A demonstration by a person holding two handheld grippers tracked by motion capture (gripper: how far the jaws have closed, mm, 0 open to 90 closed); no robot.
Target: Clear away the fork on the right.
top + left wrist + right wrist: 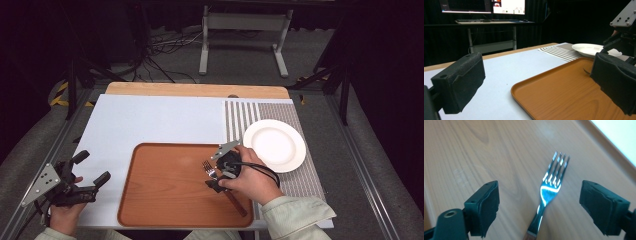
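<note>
Right claw with jaws spread wide, straddling but not touching the fork, which lies flat on the brown tray near its right edge. Left claw wide, empty, at the worktop's near-left corner.

Table brightly lit, surroundings dark; glare on fork.

High view overhead facing forward, gripper views low and close, all sharing the tray
</note>
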